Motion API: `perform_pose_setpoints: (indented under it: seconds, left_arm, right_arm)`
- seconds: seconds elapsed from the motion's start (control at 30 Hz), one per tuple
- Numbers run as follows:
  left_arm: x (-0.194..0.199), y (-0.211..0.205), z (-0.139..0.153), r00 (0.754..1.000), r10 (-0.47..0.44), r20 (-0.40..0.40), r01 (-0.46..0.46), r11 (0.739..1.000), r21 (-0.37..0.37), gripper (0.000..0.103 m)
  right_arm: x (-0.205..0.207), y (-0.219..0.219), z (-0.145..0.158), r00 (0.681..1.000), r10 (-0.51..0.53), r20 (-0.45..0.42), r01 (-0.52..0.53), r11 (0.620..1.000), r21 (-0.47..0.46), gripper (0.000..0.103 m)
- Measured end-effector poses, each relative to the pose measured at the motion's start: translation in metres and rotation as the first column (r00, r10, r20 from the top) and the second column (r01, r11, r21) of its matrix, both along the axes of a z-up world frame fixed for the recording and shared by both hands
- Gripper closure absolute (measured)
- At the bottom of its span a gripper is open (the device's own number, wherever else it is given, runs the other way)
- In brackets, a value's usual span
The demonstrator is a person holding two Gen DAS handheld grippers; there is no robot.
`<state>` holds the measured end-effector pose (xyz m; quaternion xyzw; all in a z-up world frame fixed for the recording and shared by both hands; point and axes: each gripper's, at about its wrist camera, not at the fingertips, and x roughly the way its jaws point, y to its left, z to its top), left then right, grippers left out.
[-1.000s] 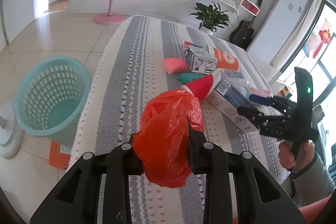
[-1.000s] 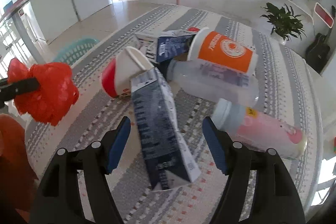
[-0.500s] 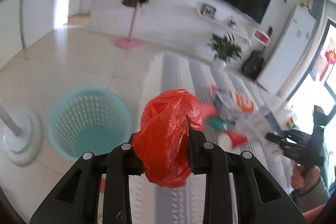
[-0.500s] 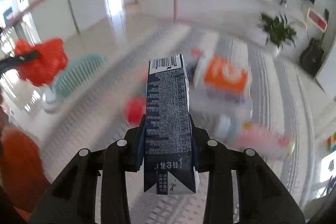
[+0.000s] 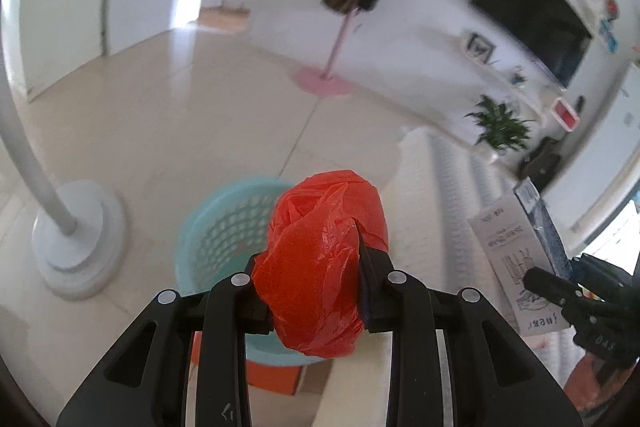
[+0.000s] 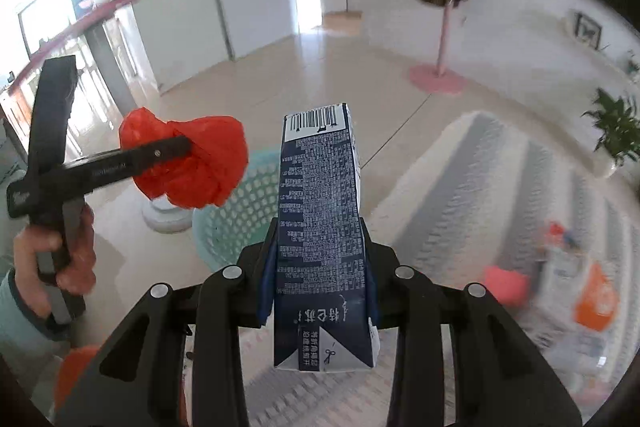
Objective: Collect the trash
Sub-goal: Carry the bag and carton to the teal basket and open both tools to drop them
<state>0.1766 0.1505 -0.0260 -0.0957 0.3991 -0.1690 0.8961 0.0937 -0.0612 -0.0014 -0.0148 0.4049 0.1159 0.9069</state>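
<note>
My left gripper (image 5: pixel 316 263) is shut on a crumpled red plastic bag (image 5: pixel 320 259), held above a teal mesh waste basket (image 5: pixel 224 235) that stands on the floor. My right gripper (image 6: pixel 322 267) is shut on a dark blue milk carton (image 6: pixel 320 211), upright between the fingers. In the right wrist view the red bag (image 6: pixel 188 163) and the left gripper (image 6: pixel 188 147), held by a hand, hang over the basket (image 6: pixel 240 215) at the left. The carton (image 5: pixel 516 255) and the right gripper (image 5: pixel 560 287) show at the right edge of the left wrist view.
A striped cloth covers the table (image 6: pixel 480 187), with blurred trash on it: a pink item (image 6: pixel 504 287) and an orange cup (image 6: pixel 596 303). A white stand base (image 5: pixel 76 239) sits left of the basket. A pink coat stand (image 6: pixel 440 79) and a plant (image 5: pixel 500 127) are farther off.
The right gripper closed on the blue carton, lifted it off the table and swung it left toward the basket. The left gripper carried the red bag from over the table to above the basket.
</note>
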Motion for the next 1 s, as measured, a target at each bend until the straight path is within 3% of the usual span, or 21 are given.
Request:
perform_pose_setpoints:
  seconds: [0.23, 0.43, 0.47, 0.5, 0.73, 0.97, 1.0]
  left_arm:
    - [0.034, -0.002, -0.056, 0.992, 0.010, -0.122, -0.005, 0.999, 0.045, 0.073]
    - [0.038, -0.002, -0.074, 0.987, 0.015, -0.161, 0.000, 0.996, 0.088, 0.059]
    - [0.038, -0.003, -0.075, 0.987, 0.017, -0.162, -0.003, 0.996, 0.086, 0.050]
    - [0.034, -0.001, -0.076, 0.987, 0.022, -0.156, -0.009, 0.997, 0.083, 0.045]
    - [0.016, 0.002, -0.051, 0.994, 0.016, -0.104, -0.011, 0.999, 0.051, 0.045]
    - [-0.019, -0.019, 0.001, 0.999, -0.046, -0.005, 0.046, 0.999, -0.002, 0.045]
    - [-0.026, -0.025, 0.011, 0.998, -0.055, 0.015, 0.055, 0.998, -0.007, 0.045]
  right_arm:
    - [0.060, 0.038, -0.069, 0.980, -0.008, -0.201, 0.017, 0.999, 0.043, 0.071]
    - [0.090, 0.045, -0.109, 0.945, -0.051, -0.323, 0.094, 0.988, 0.120, 0.071]
    - [0.095, 0.042, -0.112, 0.942, -0.057, -0.329, 0.103, 0.987, 0.121, 0.071]
    - [0.096, 0.042, -0.112, 0.942, -0.069, -0.330, 0.112, 0.987, 0.115, 0.071]
    - [0.087, 0.039, -0.098, 0.950, -0.057, -0.306, 0.108, 0.982, 0.154, 0.070]
    - [0.054, 0.019, -0.055, 0.975, -0.051, -0.214, 0.089, 0.981, 0.173, 0.070]
    - [0.046, 0.015, -0.046, 0.980, -0.053, -0.192, 0.088, 0.980, 0.177, 0.066]
